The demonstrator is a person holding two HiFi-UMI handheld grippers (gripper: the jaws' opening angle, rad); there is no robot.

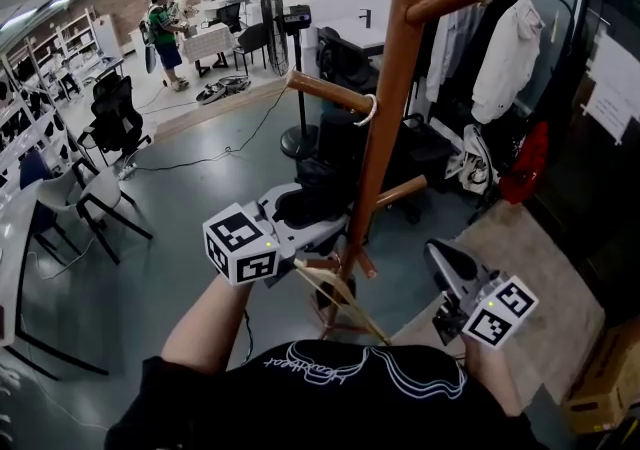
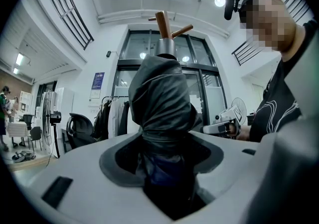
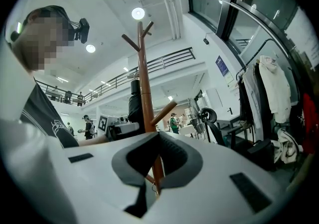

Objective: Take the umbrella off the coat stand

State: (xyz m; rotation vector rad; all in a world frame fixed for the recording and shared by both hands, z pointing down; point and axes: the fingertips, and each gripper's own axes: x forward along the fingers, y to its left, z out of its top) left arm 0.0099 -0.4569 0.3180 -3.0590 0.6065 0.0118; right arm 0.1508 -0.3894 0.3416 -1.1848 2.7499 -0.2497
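Sitting close against the pole of the coat stand (image 1: 388,108), on its left side and about level with its lower pegs, the folded black umbrella (image 2: 162,103) had not yet come away. Whether its strap was hooked on a peg could not be told. The left gripper (image 1: 305,223) reached level to it from the stand's left, with jaws partly closed and pressed on the dark fabric, which bunched and narrowed where they pinched it. The right gripper (image 3: 157,161) hung to the stand's right, apart from it, with jaws spread and nothing held. The pole only showed beyond them. By this reading, step 1, the grasp, was done. What remained was freeing the umbrella from the stand and drawing it clear. Coats (image 1: 505,48) hung on a rail behind the stand.
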